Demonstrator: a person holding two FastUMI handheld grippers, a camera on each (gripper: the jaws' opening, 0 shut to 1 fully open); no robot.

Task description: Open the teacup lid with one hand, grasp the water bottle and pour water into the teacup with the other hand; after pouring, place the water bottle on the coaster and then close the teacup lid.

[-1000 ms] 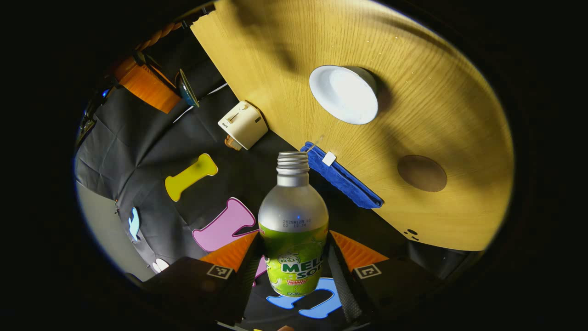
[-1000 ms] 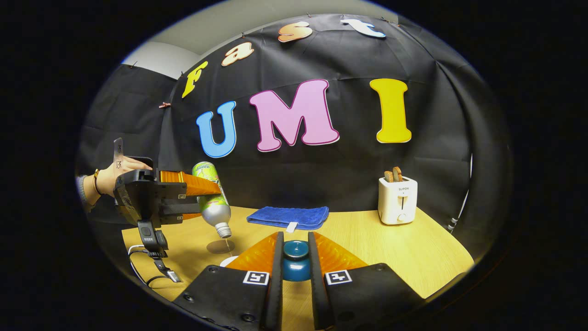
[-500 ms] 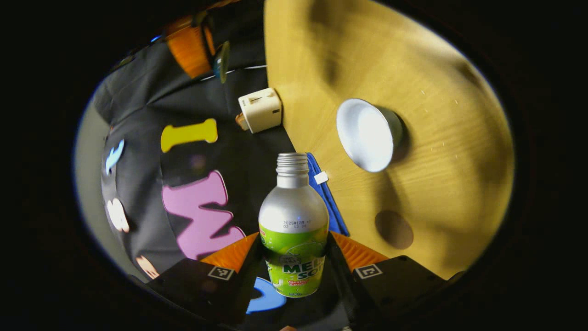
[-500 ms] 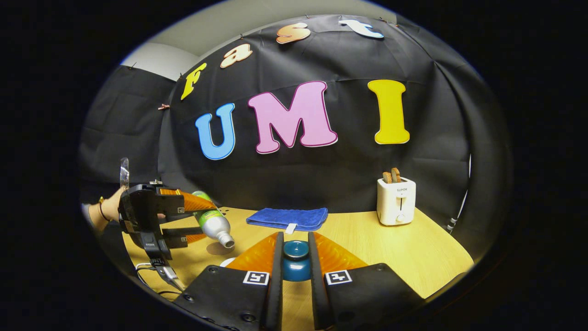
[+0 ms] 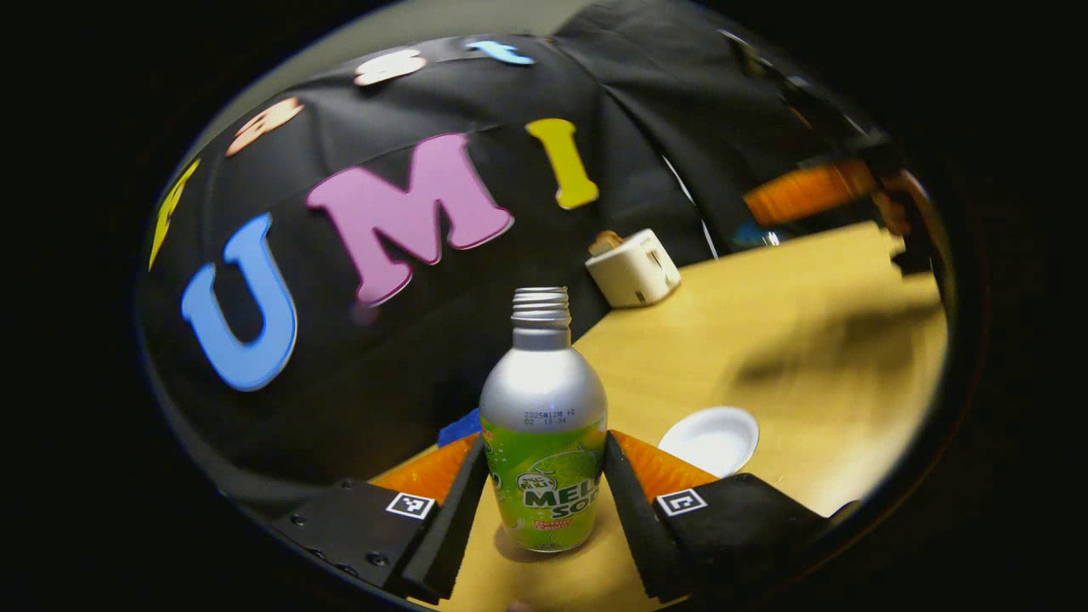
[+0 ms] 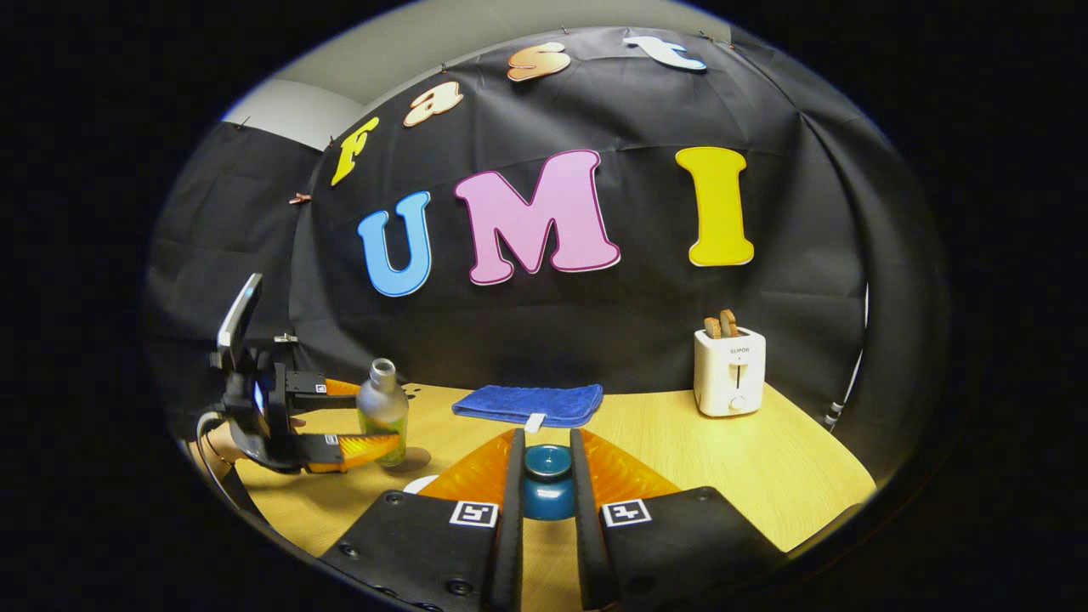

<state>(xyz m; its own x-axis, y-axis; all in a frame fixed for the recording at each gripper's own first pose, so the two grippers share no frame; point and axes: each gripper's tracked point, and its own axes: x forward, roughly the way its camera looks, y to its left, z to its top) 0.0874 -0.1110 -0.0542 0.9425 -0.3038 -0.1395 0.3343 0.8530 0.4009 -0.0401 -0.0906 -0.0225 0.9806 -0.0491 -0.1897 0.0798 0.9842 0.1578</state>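
Left gripper (image 5: 544, 501): both fingers clamped on bottle (image 5: 544, 425), bottle upright, uncapped, base on table (image 5: 765, 340), apparently on coaster (image 6: 414, 461) (mostly hidden). Open white cup (image 5: 710, 439) just right of bottle. Right gripper (image 6: 544, 510): fingers narrow, pinching blue lid (image 6: 546, 483) by knob, held above table. Blue cloth (image 6: 531, 403) and toaster (image 6: 729, 371) at table's far edge, well apart
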